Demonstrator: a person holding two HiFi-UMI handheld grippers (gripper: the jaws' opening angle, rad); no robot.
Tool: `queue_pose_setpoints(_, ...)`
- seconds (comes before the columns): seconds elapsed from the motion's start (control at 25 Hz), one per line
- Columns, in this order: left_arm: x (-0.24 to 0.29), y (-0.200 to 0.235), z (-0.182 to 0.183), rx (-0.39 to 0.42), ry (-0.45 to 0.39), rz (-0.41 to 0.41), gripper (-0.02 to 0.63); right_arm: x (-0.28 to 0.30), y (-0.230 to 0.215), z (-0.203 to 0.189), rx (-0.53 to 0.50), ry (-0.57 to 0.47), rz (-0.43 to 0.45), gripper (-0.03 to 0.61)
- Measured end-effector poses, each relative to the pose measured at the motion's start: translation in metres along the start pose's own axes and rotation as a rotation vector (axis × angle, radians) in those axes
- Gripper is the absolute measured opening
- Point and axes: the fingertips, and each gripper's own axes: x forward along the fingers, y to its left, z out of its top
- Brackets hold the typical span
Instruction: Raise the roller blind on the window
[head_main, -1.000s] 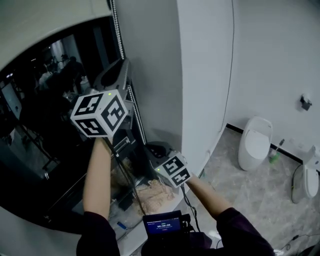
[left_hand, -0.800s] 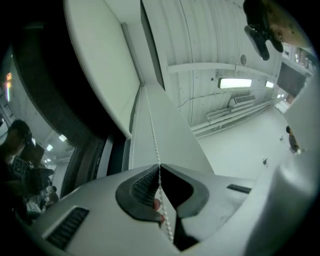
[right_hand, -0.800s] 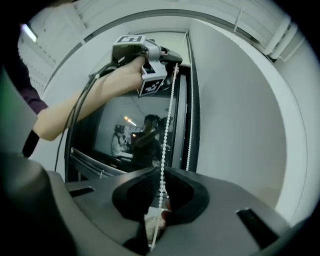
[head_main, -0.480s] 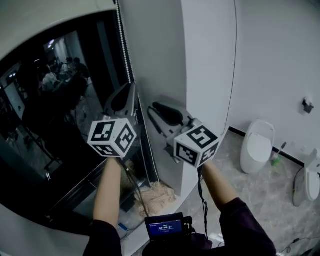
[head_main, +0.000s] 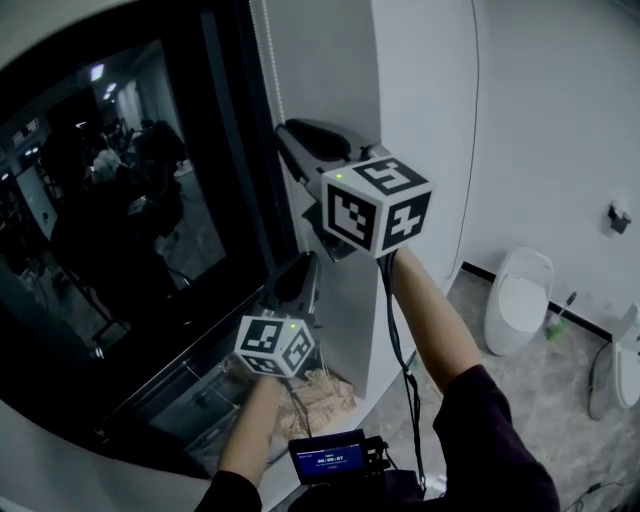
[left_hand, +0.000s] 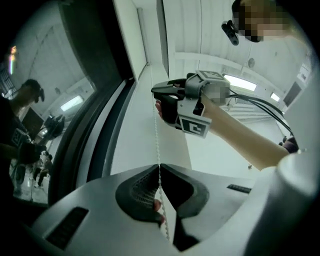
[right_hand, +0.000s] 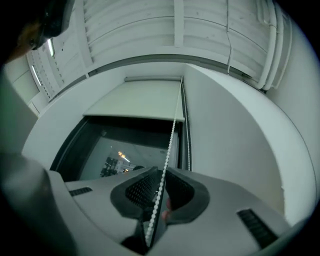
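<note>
White walls (head_main: 540, 120) and a grey floor (head_main: 540, 390) are all around you, and a toilet (head_main: 515, 295) stands by the far wall. Only your head view shows these. It is also the only view with both tools at once. They are next to the dark window (head_main: 130, 250), with the right gripper (head_main: 290, 138) up high and the left gripper (head_main: 306, 268) lower down.

Only your right gripper view shows the blind (right_hand: 137, 100). It covers just the top part of the window, and dark glass shows below it. The chain (right_hand: 169, 142) of little beads hangs down the right edge of the window, next to the white wall.

Your left gripper view looks up the chain. It shows the right gripper above, with its tips at the chain, and your bare arm (left_hand: 245, 135) behind it.

Your left gripper's fingers are pressed together and pinch the chain. The beads go in at the tips and run down between the dark pads.

Your right gripper's fingers are a little bit apart. The chain runs straight down the thin gap between them. It looks loose there, not squeezed.
</note>
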Motion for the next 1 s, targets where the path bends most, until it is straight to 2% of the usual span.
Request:
queue_pose_setpoints(0.12, -0.008, -0.003, -0.010, -0.009, 0.004, -0.007, 0.016, -0.001, -0.009, -0.007, -0.012, -0.002, -0.037, 0.021)
queue_pose_setpoints(0.28, -0.014, -0.007, -0.009, 0.005, 0.021, -0.033, 0.017, -0.009, -0.010, -0.006, -0.030, -0.029, -0.045, 0.017)
queue_pose_setpoints(0.36, -0.019, -0.005, -0.004, -0.048, 0.007, -0.050, 0.018, -0.016, -0.009, -0.008, -0.048, -0.031, -0.048, 0.017)
queue_pose_setpoints(0.48, -0.018, 0.004, 0.025, -0.106, -0.048, -0.056, 0.018, -0.026, -0.008, -0.024, -0.032, -0.014, -0.050, 0.017)
queue_pose_setpoints(0.6, -0.013, 0.011, 0.058, -0.064, -0.073, -0.047, 0.018, -0.031, -0.004, -0.043, -0.003, -0.002, -0.054, 0.016)
queue_pose_setpoints(0.76, -0.006, 0.018, 0.090, -0.033, -0.116, -0.028, 0.018, -0.036, 0.000, -0.040, -0.006, -0.008, -0.043, 0.016)
queue_pose_setpoints(0.84, -0.008, 0.018, 0.098, -0.033, -0.138, -0.020, 0.018, -0.049, 0.006, -0.048, -0.035, -0.003, -0.040, 0.017)
queue_pose_setpoints(0.92, -0.011, 0.015, 0.101, -0.035, -0.145, -0.017, 0.018, -0.061, 0.011, -0.072, -0.058, 0.036, -0.047, 0.017)
queue_pose_setpoints(1.0, -0.012, 0.013, 0.102, -0.030, -0.141, -0.016, 0.018, -0.066, 0.009, -0.093, -0.044, 0.062, -0.060, 0.017)
